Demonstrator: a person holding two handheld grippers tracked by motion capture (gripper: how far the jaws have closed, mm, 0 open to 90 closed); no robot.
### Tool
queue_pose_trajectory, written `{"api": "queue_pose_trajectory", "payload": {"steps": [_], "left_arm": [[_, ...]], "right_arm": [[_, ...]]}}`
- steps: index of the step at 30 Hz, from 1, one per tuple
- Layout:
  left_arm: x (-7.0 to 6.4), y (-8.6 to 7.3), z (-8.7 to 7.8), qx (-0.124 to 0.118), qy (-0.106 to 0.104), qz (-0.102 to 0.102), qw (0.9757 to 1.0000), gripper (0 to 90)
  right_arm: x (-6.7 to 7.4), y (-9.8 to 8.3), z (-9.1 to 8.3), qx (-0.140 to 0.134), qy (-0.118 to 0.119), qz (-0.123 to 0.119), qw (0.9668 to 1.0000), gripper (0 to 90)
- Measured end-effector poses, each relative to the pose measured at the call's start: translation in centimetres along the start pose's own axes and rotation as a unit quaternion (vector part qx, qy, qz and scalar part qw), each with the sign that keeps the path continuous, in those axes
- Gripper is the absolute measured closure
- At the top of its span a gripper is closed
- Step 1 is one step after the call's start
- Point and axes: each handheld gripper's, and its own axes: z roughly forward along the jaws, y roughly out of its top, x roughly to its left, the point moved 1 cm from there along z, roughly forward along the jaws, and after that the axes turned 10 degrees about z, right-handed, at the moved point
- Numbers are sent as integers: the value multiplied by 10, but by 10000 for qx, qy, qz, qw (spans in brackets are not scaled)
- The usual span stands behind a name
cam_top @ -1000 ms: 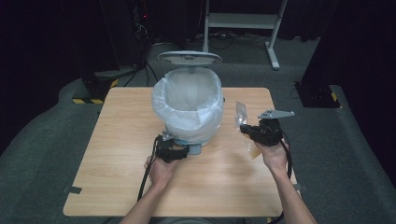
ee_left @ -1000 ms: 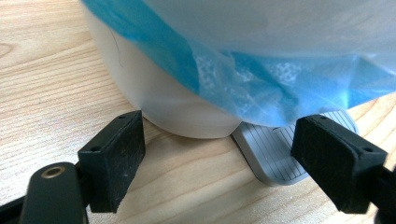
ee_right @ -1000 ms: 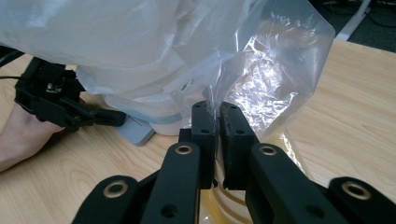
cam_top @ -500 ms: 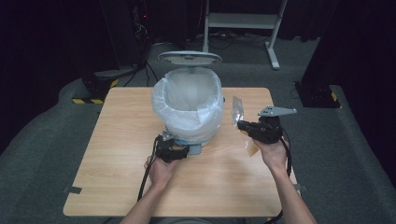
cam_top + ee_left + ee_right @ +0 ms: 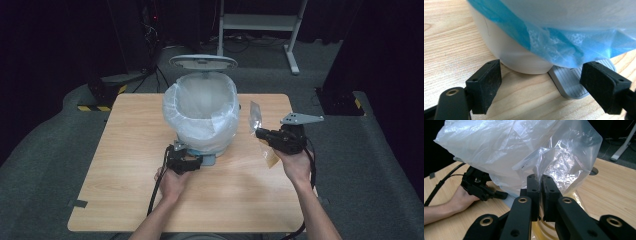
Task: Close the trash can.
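1. A white pedal bin (image 5: 202,117) stands on the far half of the wooden table (image 5: 125,165), its lid (image 5: 203,62) tipped up at the back and a pale blue liner bag (image 5: 180,107) folded over its rim.
2. The left gripper (image 5: 184,161) rests low on the table at the bin's near side, held in the person's left hand (image 5: 171,181).
3. In the left gripper view its jaws stand wide apart, released and grasping nothing; one pad sits before the bin's rounded white base (image 5: 511,56), the other beside the grey ribbed foot pedal (image 5: 571,80).
4. That pedal lies flat on the table just under the hanging blue edge of the liner (image 5: 564,45); whether the pad touches it, I cannot tell.
5. The right gripper (image 5: 260,134) is raised above the table to the right of the bin, held in the right hand (image 5: 296,165), with its grey three-cornered plate (image 5: 301,119) on top.
6. Its jaws are clenched on a clear plastic bag (image 5: 255,117), pinching a fold of the film between the pads, as the right gripper view shows (image 5: 559,162).
7. The clear bag stands up from the jaws, crumpled and shiny, just beside the bin's right wall and off the table.
8. A yellowish part (image 5: 270,157) hangs below the right gripper; what it is I cannot tell.
9. In the right gripper view the left hand (image 5: 461,197) and its gripper lie farther off on the table.
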Motion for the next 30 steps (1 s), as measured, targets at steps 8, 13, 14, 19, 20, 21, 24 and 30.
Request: {"api": "queue_pose_trajectory", "payload": {"steps": [8,13,14,19,20,21,24,30], "left_arm": [[0,0,0,-9,3,-12,10000,173],[0,0,0,-29,17,-24,10000,173],[-1,0,0,-56,21,-61,10000,173],[-1,0,0,-43,19,-43,10000,173],[-1,0,0,-40,19,-40,10000,173],[-1,0,0,-39,19,-38,10000,173],[-1,0,0,-40,20,-38,10000,173],[-1,0,0,-38,20,-36,10000,173]], "right_arm": [[6,8,-3,86,-15,-129,9999,861],[9,17,-10,-20,74,-135,9999,861],[9,19,-10,-39,88,-140,9999,861],[14,27,-14,-102,103,-211,9997,861],[15,28,-15,-113,108,-232,9996,861],[16,29,-15,-111,108,-236,9996,861],[15,31,-15,-103,133,-203,9997,862],[14,35,-15,-141,205,-134,9996,862]]}}
